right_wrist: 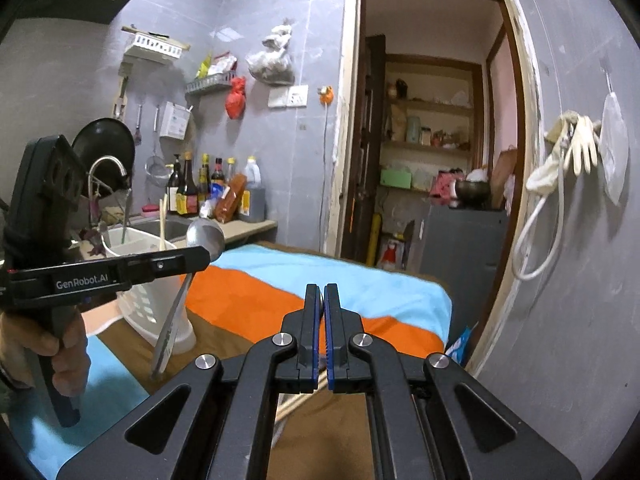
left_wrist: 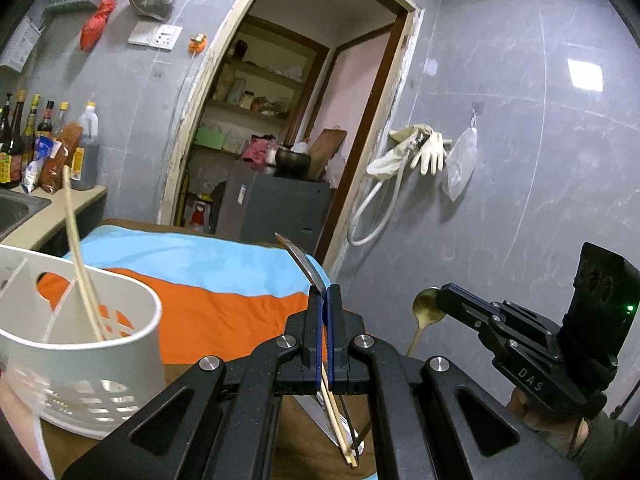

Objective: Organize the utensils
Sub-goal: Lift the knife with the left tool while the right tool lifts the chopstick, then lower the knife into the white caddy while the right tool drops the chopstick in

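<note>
Lowest and nearest in the left wrist view, the left gripper (left_wrist: pixel 324 292) is pressed together on a silver spoon (left_wrist: pixel 304 264), pinching it just under the bowl. From the right wrist view that same spoon (right_wrist: pixel 206 236) shows its bowl up at middle left, with the handle hanging down and slightly left toward the brown table (right_wrist: pixel 320 432); its long axis is close to upright. At the lower right of the left view, the right gripper (left_wrist: pixel 442 298) pinches a gold spoon (left_wrist: pixel 428 306) at the bowl, handle slanting down and left, also nearly upright.

A few chopsticks (left_wrist: pixel 338 420) lie loose on the table below the left gripper, beside what looks like another flat metal utensil.

Further off at lower left stands the white holder (left_wrist: pixel 132 344), with chopsticks (left_wrist: pixel 78 256) already leaning in it.

Both spoons seem to be lifted and in transit. The next move probably calls for carrying each over the holder's rim and lowering it handle first into a compartment.
</note>
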Demonstrator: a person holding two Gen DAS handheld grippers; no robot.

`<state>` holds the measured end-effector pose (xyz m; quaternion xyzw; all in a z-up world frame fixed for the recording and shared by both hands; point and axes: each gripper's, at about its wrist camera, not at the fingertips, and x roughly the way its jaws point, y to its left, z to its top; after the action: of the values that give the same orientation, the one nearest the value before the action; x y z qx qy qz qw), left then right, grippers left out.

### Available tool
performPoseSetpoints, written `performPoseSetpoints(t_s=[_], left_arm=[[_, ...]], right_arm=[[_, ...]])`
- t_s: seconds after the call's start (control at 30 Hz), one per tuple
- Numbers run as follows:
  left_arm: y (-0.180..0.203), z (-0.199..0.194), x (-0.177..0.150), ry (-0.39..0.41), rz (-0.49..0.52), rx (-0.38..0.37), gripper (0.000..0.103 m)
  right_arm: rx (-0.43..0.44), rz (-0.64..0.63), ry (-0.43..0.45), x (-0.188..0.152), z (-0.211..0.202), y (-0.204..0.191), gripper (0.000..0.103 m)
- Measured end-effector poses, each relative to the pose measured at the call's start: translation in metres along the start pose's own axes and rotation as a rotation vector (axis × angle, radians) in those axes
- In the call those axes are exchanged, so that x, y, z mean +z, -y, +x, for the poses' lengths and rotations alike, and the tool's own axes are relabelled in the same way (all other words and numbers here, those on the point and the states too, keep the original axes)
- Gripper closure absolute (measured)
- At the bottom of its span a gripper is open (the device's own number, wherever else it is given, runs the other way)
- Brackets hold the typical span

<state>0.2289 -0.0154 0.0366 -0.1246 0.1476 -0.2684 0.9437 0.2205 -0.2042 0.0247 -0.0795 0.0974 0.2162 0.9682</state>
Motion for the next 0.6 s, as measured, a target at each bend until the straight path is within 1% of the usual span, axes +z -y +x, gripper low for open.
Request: performPoseSetpoints(t_s=[0.1, 0.23, 0.47, 0.6], left_arm=[[-0.004, -0.012, 0.008, 0.033, 0.005, 0.006, 0.103], [-0.01, -0.032, 0.022, 0.086, 0.021, 0.033, 0.103], [-0.034, -0.073, 0.048, 0.192, 0.062, 0.131, 0.103], [-0.055, -0.096, 0.062, 0.241, 0.075, 0.197, 0.103]], right_arm=[[0.008, -0.019, 0.028, 0.014, -0.002, -0.008, 0.103], [0.028, -0.037, 0.075, 0.035, 0.0, -0.021, 0.103], [0.089, -0.043, 0.158, 0.07, 0.014, -0.047, 0.103], [0.125, -0.037, 0.199, 0.089, 0.028, -0.065, 0.103]])
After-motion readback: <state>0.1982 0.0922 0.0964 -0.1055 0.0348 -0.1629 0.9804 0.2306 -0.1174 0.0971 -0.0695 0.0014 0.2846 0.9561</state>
